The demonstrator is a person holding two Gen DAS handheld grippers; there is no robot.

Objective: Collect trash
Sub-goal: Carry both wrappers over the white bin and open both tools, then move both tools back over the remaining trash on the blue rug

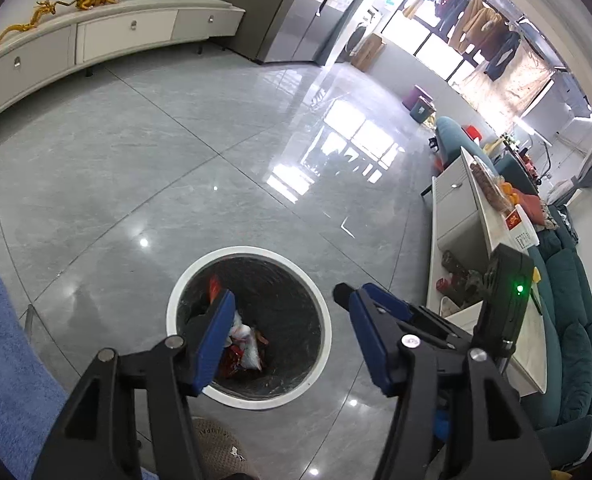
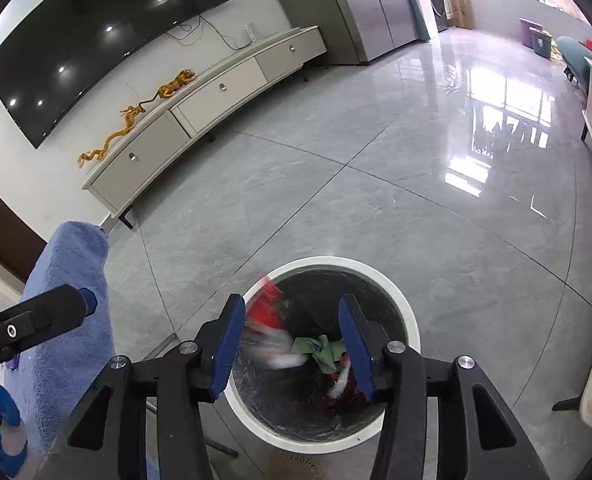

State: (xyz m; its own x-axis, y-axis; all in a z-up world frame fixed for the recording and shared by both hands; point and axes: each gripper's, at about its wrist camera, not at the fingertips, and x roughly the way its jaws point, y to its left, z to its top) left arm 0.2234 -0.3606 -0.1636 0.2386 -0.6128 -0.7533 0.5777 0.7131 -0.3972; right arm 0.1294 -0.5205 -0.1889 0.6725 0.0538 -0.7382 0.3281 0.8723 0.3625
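Both claws over bin, jaws apart, nothing clamped – drop step looks done.
L gripper point(image 1: 284, 324) and R gripper point(image 2: 292, 344) hang above white-rimmed bin point(image 1: 319, 300), pads wide, no contact w/ anything. Trash now in/entering bin: red wrapper point(image 2: 266, 306) and white piece point(image 2: 274, 346) blurred, prob. mid-fall; green wrapper point(image 2: 317, 350) lying inside. Count: 1 bin, 2 grippers, 3 pieces seen clearly, more red/white scraps below, can't count. Floor point(image 1: 176, 168) in view shows no loose litter; my guess: near finished, unless more lies out of view.
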